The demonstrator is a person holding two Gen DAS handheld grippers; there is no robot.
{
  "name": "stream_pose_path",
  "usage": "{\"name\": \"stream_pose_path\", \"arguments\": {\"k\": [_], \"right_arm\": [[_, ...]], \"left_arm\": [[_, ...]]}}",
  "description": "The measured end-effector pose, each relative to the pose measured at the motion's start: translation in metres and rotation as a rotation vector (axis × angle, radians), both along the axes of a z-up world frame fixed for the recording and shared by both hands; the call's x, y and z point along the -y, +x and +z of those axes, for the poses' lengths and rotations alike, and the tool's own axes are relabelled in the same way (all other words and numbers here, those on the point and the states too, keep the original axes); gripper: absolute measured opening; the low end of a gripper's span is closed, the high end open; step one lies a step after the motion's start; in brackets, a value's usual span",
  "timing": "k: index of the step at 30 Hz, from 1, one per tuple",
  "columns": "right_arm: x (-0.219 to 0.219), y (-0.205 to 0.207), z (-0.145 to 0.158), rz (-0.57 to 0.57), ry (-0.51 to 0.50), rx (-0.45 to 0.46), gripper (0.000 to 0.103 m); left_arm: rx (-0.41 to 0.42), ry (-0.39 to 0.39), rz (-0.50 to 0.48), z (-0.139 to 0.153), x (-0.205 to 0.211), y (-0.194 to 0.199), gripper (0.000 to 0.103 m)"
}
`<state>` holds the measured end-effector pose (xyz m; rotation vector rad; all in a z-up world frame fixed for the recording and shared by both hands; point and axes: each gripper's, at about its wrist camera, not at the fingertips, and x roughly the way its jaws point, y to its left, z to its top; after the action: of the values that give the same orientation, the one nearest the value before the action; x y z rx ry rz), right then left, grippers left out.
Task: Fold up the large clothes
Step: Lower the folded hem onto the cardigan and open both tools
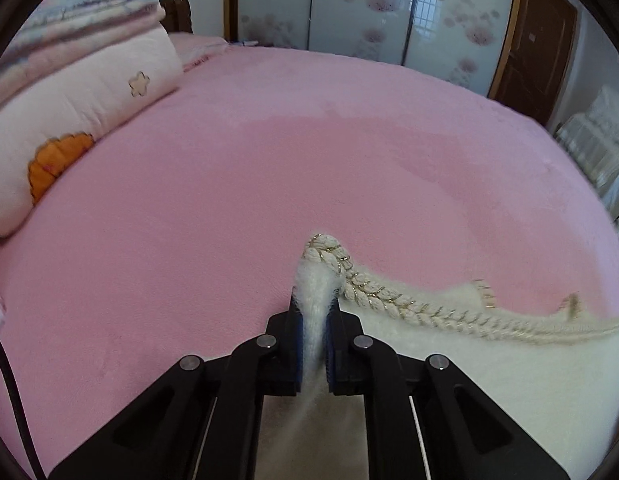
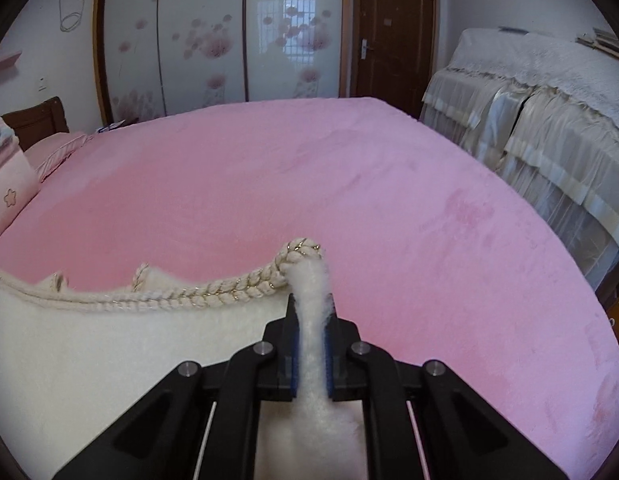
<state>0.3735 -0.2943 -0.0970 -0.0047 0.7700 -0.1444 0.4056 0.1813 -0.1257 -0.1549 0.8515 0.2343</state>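
Your left gripper [image 1: 314, 312] and right gripper [image 2: 312, 312] are each clamped on a pinch of the white fluffy garment [image 2: 109, 344] at its braided edge [image 2: 213, 290], near the bed's [image 2: 389, 200] close edge. Thin pinches could slip free; pulling unevenly would skew the fold.

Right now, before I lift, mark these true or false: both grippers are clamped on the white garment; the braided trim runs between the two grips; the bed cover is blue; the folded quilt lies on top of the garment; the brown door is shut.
1. Both the left gripper and right gripper are clamped on the white garment: true.
2. The braided trim runs between the grips: true.
3. The bed cover is blue: false, it is pink.
4. The folded quilt lies on the garment: false, it sits apart, at the bed's far left.
5. The brown door is shut: true.
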Motion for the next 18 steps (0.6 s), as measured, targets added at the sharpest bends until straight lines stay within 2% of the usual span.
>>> {"name": "stream_pose_path", "arguments": {"k": [4,7,10,11,13,16,18], "right_arm": [[0.001,0.025,-0.054,-0.033,-0.048,-0.175,0.008],[0.005,0.025,-0.062,-0.054,-0.042,-0.183,0.010],[0.005,0.020,-0.052,-0.055,-0.030,-0.191,0.017],[0.006,0.015,-0.044,-0.063,-0.017,-0.185,0.026],[0.010,0.001,-0.029,-0.077,0.012,-0.161,0.037],[0.005,-0.034,-0.002,-0.034,0.069,-0.105,0.045],[-0.001,-0.056,0.011,-0.009,0.064,-0.087,0.049]], "left_arm": [[-0.078,-0.044,0.057,-0.045,-0.011,0.011,0.007],[-0.068,-0.062,0.059,-0.060,-0.014,0.010,0.007],[-0.075,-0.067,0.035,-0.055,-0.014,0.011,0.009],[-0.081,-0.080,0.032,-0.051,-0.016,0.010,0.015],[-0.109,-0.124,0.029,-0.041,-0.022,0.008,0.025],[-0.138,-0.156,-0.003,-0.021,-0.025,-0.010,0.035],[-0.140,-0.155,-0.033,-0.005,-0.020,-0.033,0.050]]}}
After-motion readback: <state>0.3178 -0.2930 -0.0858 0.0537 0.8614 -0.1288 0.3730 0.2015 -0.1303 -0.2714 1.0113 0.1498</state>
